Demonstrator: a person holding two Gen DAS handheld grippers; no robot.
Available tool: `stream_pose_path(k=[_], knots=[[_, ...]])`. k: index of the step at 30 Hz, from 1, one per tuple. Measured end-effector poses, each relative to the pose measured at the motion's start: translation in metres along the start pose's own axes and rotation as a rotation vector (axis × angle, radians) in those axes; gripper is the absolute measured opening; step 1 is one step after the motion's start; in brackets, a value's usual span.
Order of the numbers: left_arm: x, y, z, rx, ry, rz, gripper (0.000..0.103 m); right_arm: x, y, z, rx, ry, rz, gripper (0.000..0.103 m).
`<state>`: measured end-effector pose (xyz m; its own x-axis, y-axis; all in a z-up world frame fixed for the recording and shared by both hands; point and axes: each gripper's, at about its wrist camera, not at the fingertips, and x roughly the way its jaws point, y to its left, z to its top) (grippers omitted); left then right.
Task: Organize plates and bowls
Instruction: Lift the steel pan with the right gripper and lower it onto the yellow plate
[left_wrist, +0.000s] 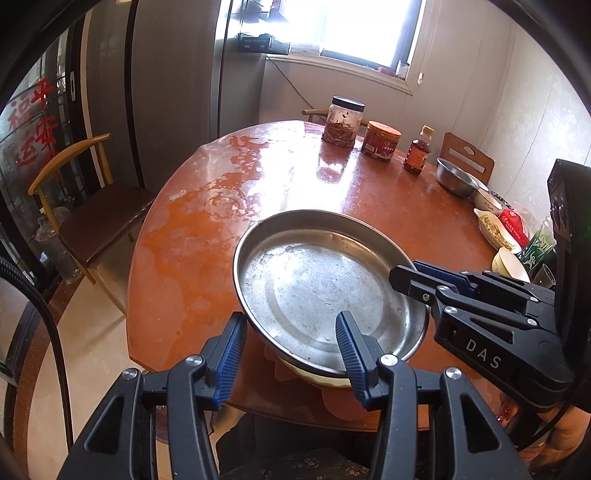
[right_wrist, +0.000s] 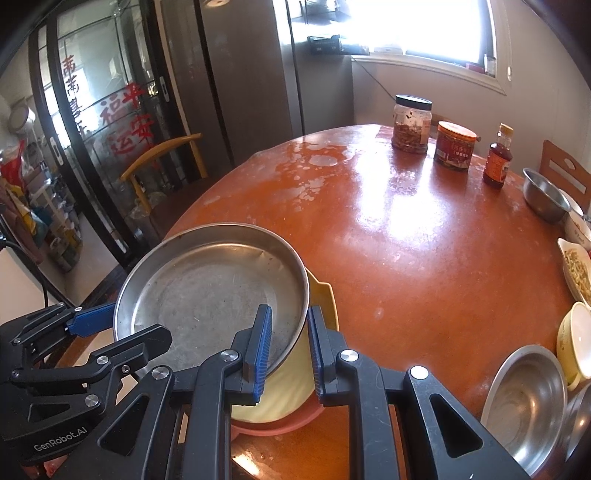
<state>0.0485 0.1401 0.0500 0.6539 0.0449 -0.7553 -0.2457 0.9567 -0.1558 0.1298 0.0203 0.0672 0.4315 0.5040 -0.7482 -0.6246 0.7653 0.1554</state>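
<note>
A large round metal pan (left_wrist: 321, 284) sits tilted on a cream plate (right_wrist: 295, 384) and a pink plate (right_wrist: 280, 428) near the table's front edge; it also shows in the right wrist view (right_wrist: 214, 295). My left gripper (left_wrist: 291, 339) is open, its fingers astride the pan's near rim, one inside and one outside. My right gripper (right_wrist: 290, 347) is open with its fingers astride the pan's right rim; it also shows in the left wrist view (left_wrist: 406, 277).
The round red-brown table (right_wrist: 406, 240) carries jars (right_wrist: 412, 123) and a bottle (right_wrist: 498, 155) at the back. Steel bowls (right_wrist: 524, 406), a cream bowl (right_wrist: 576, 343) and a dish of food (right_wrist: 578, 273) line the right side. A chair (left_wrist: 92, 221) stands left.
</note>
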Motion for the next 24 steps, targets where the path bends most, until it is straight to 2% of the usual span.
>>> stream_pose_path(k=[24], knots=[[0.022,0.003,-0.009,0.010,0.033,0.008,0.050,0.029,-0.003,-0.021,0.005,0.057,-0.017,0.020]])
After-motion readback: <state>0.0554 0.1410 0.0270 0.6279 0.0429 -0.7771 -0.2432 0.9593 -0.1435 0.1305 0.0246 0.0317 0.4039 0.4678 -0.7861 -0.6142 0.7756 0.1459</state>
